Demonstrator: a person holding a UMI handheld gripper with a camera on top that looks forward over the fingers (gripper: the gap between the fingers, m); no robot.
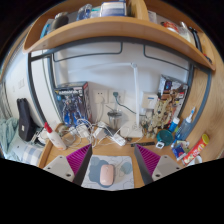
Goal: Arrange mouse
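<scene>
A pale pink mouse [107, 174] lies on a grey mouse mat with a cloud pattern [122, 170] on the wooden desk. It sits on the left half of the mat, lengthwise. My gripper [110, 163] is above the desk with its fingers spread wide. The magenta pads [148, 158] stand to either side of the mat. The mouse lies between the fingers with a clear gap at each side. The fingers hold nothing.
Beyond the mat a white power strip [115, 138] and tangled cables lie on the desk. Bottles and tubes [188, 148] crowd the right side. A black item [24, 118] stands at the left. A wooden shelf [110, 30] with objects runs overhead.
</scene>
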